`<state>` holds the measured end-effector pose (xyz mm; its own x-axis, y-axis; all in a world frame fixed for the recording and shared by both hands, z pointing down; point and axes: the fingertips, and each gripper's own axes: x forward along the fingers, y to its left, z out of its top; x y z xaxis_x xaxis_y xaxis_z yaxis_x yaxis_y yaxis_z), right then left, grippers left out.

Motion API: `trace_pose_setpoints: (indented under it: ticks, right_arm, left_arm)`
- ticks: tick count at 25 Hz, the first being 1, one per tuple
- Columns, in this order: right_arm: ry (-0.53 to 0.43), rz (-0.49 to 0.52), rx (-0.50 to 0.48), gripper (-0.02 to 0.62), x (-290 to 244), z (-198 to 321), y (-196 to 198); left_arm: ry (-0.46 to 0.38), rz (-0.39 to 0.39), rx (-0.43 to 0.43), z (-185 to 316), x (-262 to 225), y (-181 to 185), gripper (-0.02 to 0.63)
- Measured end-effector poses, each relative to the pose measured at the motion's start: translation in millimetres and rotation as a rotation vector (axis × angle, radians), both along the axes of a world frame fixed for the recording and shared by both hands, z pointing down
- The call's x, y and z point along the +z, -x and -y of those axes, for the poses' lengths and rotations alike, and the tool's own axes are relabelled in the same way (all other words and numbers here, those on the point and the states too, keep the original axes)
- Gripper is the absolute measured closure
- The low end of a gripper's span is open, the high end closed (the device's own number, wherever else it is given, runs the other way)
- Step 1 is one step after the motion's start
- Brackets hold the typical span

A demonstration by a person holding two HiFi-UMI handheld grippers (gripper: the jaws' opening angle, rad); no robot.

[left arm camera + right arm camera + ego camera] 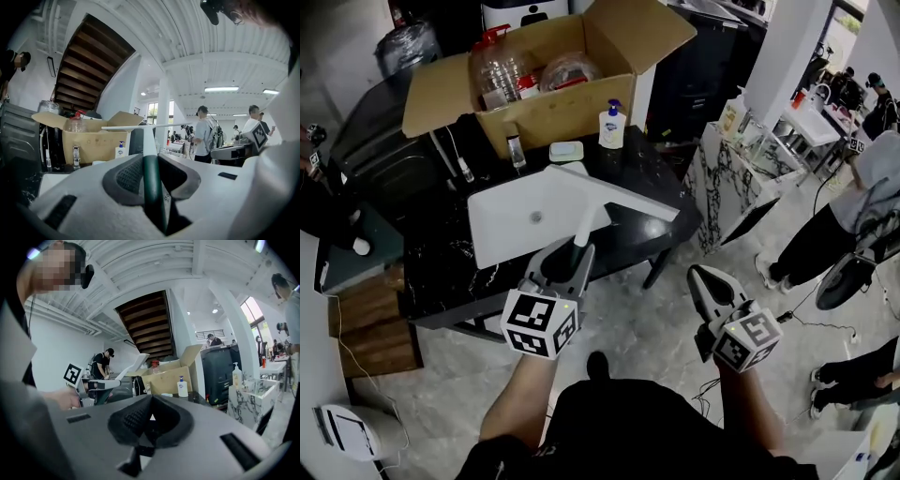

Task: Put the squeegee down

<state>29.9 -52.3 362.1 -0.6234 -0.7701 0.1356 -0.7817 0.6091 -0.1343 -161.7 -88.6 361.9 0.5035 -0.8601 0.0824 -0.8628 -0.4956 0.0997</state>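
A black marble desk (431, 281) is seen at the left, with a white sink (502, 220) set into it. An open cardboard box (548, 112) and a soap bottle (612, 127) are kept along its far edge. The squeegee (628, 202) is held over the sink's right side, its green handle clamped in the left claw (572, 251). Pale marble floor (647, 328) is left open before the desk's near edge. The right claw (701, 274) is held over that floor, jaws together on nothing. People (825, 239) are seen standing further right.
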Motion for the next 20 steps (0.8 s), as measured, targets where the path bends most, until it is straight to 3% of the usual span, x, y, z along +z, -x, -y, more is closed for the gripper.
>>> trace_pose_setpoints:
  ticks: [7, 20]
  right_arm:
    - [0.037, -0.006, 0.014, 0.589, 15, 33, 25]
    - [0.060, 0.021, 0.016, 0.589, 30, 76, 30]
  left_arm:
    - [0.019, -0.017, 0.017, 39, 6, 26, 0.508]
    - [0.054, 0.007, 0.042, 76, 21, 21, 0.508]
